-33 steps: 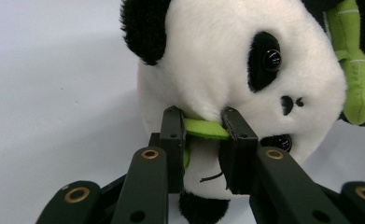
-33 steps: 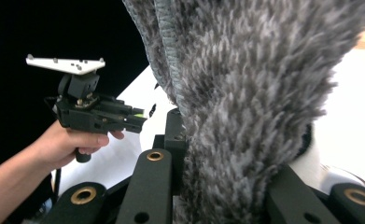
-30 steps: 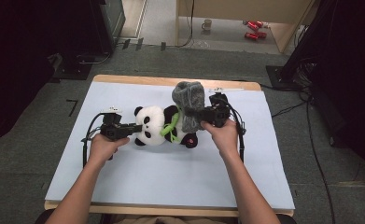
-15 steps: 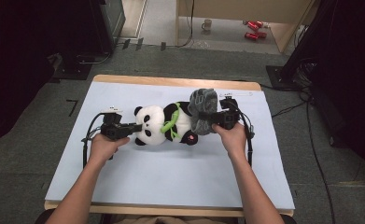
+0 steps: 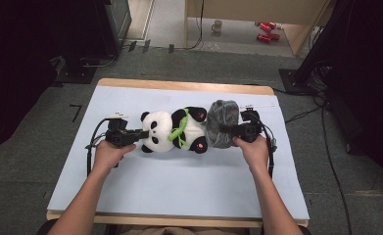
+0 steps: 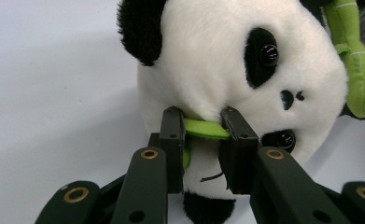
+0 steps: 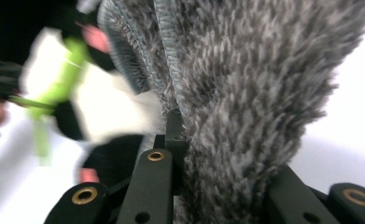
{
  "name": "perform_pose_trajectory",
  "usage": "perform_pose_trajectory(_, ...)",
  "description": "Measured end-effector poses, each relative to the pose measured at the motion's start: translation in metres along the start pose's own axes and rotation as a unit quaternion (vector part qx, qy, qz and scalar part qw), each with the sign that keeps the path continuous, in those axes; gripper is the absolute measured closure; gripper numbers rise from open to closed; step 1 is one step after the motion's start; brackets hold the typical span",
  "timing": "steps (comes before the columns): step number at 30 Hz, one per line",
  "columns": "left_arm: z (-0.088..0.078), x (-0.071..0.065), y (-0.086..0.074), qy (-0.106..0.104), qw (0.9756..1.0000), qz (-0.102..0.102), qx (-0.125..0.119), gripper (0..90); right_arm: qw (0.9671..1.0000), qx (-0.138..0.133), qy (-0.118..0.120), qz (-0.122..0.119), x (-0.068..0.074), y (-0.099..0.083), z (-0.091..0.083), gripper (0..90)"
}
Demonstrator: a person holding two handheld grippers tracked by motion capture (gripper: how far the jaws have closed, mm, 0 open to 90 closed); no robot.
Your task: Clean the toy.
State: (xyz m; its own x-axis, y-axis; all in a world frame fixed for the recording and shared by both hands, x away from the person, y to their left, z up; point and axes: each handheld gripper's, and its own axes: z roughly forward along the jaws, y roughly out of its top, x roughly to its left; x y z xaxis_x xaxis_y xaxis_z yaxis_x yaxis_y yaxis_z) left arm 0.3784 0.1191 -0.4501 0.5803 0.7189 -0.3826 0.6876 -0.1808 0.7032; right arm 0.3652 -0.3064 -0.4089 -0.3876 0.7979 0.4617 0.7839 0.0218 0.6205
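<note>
High view: a panda plush (image 5: 174,131) lies on its back at the centre of the frame on the white-covered tabletop (image 5: 179,181), its long axis running left to right, head at the left, feet at the right. A grey fuzzy garment (image 5: 221,123), seemingly a small furry wrap or trousers, sits bunched at the panda's foot end, just right of centre.

Left hand-held gripper (image 5: 130,135) is at the head end, pointing right along the toy's axis. Left gripper view shows its jaws clamped on a green fabric strip (image 6: 207,129) at the panda's head (image 6: 231,70), pinning the toy.

Right hand-held gripper (image 5: 238,131) is at the foot end, pointing left. Right gripper view, blurred, shows the grey garment's pile (image 7: 245,93) pinched between its jaws, with the panda's body beyond in the upper left of that frame.

Assessment: the garment lies directly in line with the toy's long axis, and the right hand is the nearer one to it. The coming move appears to turn on drawing the garment leftward along that axis over the legs, while the left hand-held gripper anchors the head against the pull. Misalignment with the axis would likely snag a foot.
</note>
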Motion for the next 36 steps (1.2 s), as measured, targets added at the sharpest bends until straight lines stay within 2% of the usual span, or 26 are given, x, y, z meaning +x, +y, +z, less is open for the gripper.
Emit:
perform_pose_trajectory(3, 0.001, 0.0, 0.0, 0.001, 1.0, -0.007, -0.001, 73.4, 0.9994, -0.021, 0.017, -0.023, 0.02, 0.004, -0.015, 78.6)
perform_pose_trajectory(5, 0.001, 0.0, 0.001, 0.001, 0.9999, -0.011, -0.002, 73.5, 0.9988, -0.018, 0.025, -0.037, 0.032, 0.003, -0.016, 78.6)
perform_pose_trajectory(9, 0.003, 0.001, 0.001, 0.005, 0.9999, -0.012, -0.002, 73.8, 0.9972, -0.001, 0.051, -0.055, 0.052, -0.008, -0.004, 78.6)
perform_pose_trajectory(11, 0.003, 0.001, 0.001, 0.006, 0.9999, -0.012, -0.002, 73.8, 0.9962, 0.017, 0.052, -0.067, 0.06, -0.014, 0.005, 78.6)
perform_pose_trajectory(13, 0.004, 0.0, 0.001, 0.01, 0.9999, -0.008, -0.001, 73.9, 0.9948, 0.031, 0.043, -0.087, 0.064, -0.021, 0.014, 78.6)
perform_pose_trajectory(16, 0.005, -0.001, 0.001, 0.013, 0.9999, -0.003, 0.002, 74.0, 0.9934, 0.049, 0.038, -0.096, 0.066, -0.029, 0.024, 78.7)
perform_pose_trajectory(18, 0.005, -0.001, 0.001, 0.013, 0.9999, -0.002, 0.002, 74.1, 0.9909, 0.061, 0.024, -0.118, 0.067, -0.034, 0.029, 78.8)
perform_pose_trajectory(20, 0.006, -0.001, 0.0, 0.015, 0.9999, 0.001, 0.002, 74.1, 0.9893, 0.072, 0.017, -0.126, 0.068, -0.037, 0.031, 78.8)
perform_pose_trajectory(23, 0.006, -0.001, 0.0, 0.015, 0.9999, 0.005, 0.003, 74.0, 0.9845, 0.094, -0.001, -0.148, 0.069, -0.045, 0.033, 78.8)
perform_pose_trajectory(30, 0.007, -0.001, 0.0, 0.015, 0.9999, 0.005, 0.004, 74.0, 0.9839, 0.115, -0.001, -0.137, 0.061, -0.058, 0.032, 78.8)
perform_pose_trajectory(34, 0.007, 0.001, 0.001, 0.015, 0.9999, 0.0, 0.002, 74.0, 0.9822, 0.137, -0.017, -0.127, 0.053, -0.065, 0.03, 78.8)
perform_pose_trajectory(36, 0.007, 0.001, 0.001, 0.014, 0.9999, -0.005, 0.001, 74.0, 0.9841, 0.136, -0.019, -0.113, 0.046, -0.064, 0.026, 78.8)
